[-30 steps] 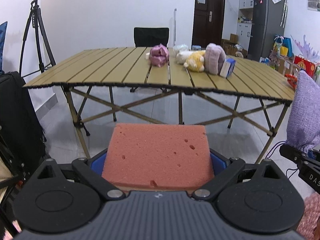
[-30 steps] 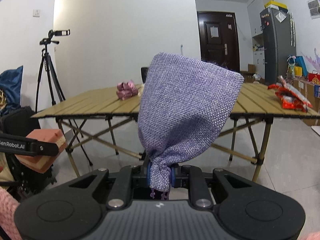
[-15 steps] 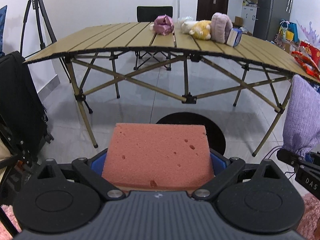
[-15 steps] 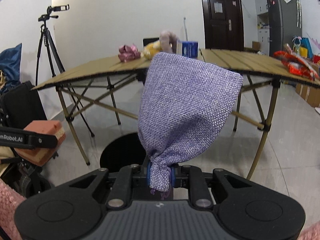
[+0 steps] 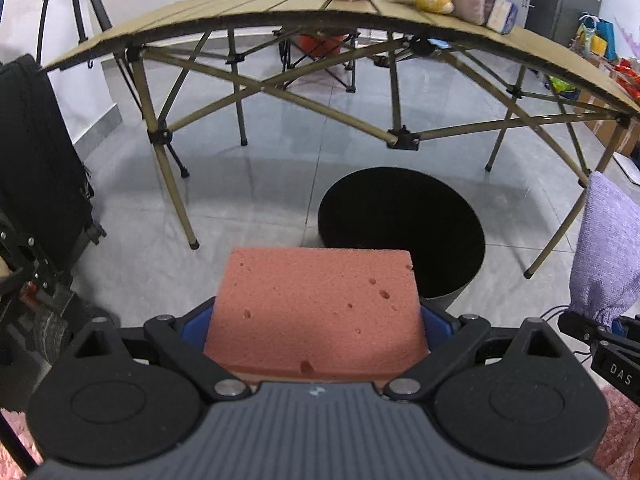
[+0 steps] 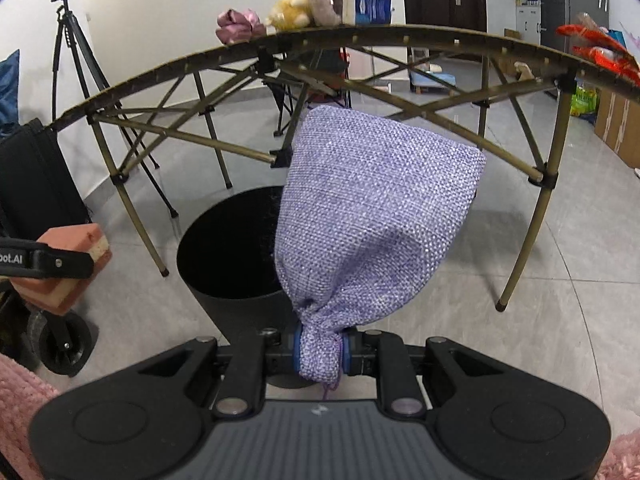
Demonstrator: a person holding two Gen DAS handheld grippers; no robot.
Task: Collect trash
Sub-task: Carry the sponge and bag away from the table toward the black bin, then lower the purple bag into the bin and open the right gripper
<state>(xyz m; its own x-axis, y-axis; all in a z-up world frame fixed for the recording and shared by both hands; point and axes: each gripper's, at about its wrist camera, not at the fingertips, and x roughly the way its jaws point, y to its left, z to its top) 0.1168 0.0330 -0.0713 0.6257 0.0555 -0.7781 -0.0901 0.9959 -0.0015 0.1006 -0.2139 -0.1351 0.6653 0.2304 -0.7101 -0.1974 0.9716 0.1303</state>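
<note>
Jaws, left wrist view: left gripper [image 5: 318, 312] is clamped wide on a pink sponge [image 5: 316, 304], pads pressing both its sides.
Bin, left wrist view: black trash bin [image 5: 440, 296] sits on the floor just past the sponge, mouth dark, can't see inside.
Jaws, right wrist view: right gripper [image 6: 320, 354] is pinched tight on the neck of a purple woven pouch [image 6: 372, 208].
Pouch spot, right wrist view: over the bin's right edge, below the folding table [image 6: 440, 34].
</note>
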